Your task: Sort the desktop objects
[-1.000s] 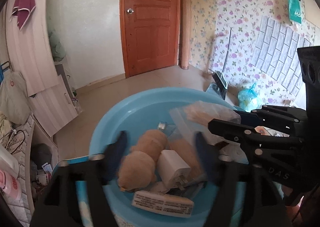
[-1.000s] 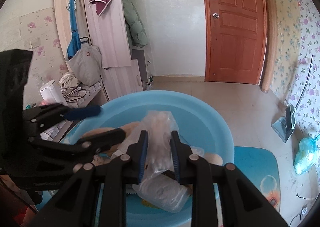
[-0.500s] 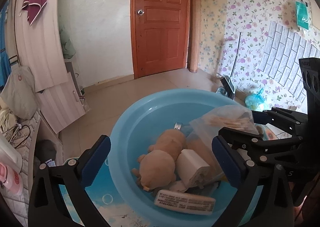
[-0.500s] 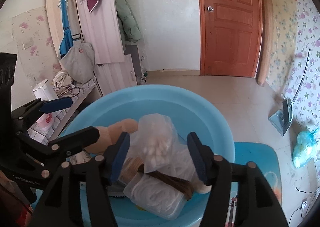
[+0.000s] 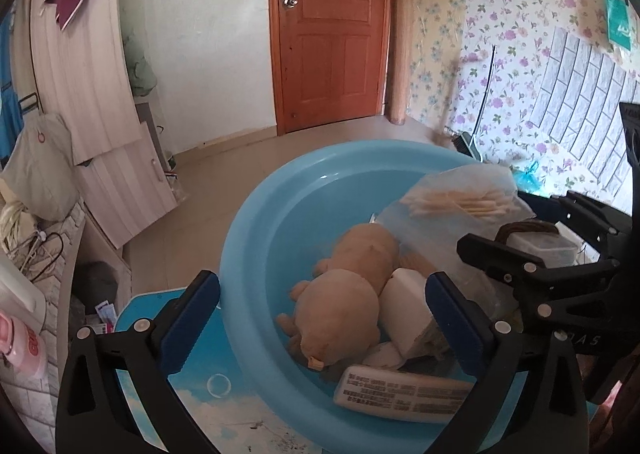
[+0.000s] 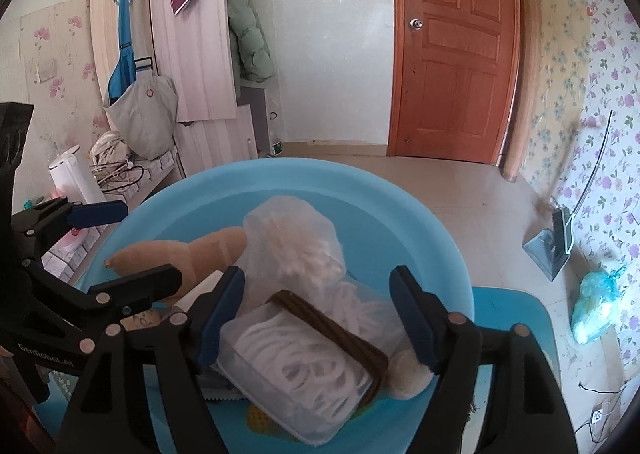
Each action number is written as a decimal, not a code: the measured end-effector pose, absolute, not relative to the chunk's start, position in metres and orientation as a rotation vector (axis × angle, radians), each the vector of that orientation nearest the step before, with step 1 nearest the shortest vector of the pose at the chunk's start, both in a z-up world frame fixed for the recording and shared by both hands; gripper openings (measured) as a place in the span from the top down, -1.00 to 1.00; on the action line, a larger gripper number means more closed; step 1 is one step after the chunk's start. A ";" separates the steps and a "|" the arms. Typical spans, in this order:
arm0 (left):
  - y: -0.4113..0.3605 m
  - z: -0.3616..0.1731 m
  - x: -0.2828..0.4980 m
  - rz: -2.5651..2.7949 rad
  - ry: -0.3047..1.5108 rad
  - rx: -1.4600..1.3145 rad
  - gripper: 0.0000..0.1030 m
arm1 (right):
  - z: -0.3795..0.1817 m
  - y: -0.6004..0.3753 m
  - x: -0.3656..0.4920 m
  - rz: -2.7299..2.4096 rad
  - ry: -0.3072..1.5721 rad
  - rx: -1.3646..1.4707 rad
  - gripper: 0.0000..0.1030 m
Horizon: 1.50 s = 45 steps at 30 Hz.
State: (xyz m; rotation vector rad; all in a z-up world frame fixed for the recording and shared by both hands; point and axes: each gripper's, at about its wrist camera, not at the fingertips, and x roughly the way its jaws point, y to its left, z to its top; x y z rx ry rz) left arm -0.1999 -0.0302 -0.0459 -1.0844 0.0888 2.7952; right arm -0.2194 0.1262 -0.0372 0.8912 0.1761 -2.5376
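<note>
In the blue basin (image 5: pixel 256 254) in front of me lie a tan plush toy (image 5: pixel 340 302), a white charger block (image 5: pixel 404 306) just beside it and a white labelled tube (image 5: pixel 400 394) at the near rim. A clear bag of cotton swabs (image 6: pixel 296 250) rests on a clear lidded box (image 6: pixel 296 370) of white loops. My left gripper (image 5: pixel 320 318) and right gripper (image 6: pixel 316 314) hover spread wide, empty.
</note>
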 end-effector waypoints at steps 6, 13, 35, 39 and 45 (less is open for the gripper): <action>-0.032 -0.050 -0.200 2.782 0.081 -1.132 -1.00 | -0.036 0.123 -0.219 -2.537 0.197 0.902 -0.53; -0.037 -0.045 -0.193 2.792 0.074 -1.144 -1.00 | -0.031 0.118 -0.212 -2.550 0.230 0.931 -0.63; -0.041 0.006 -0.124 2.969 0.054 -1.074 -1.00 | 0.018 0.137 -0.147 -2.623 0.105 0.917 -1.00; -0.041 0.013 -0.116 2.975 0.061 -1.063 -1.00 | 0.027 0.139 -0.137 -2.658 0.113 0.894 -1.00; -0.038 0.020 -0.107 2.971 0.045 -1.041 -1.00 | 0.033 0.147 -0.129 -2.676 0.110 0.877 -1.00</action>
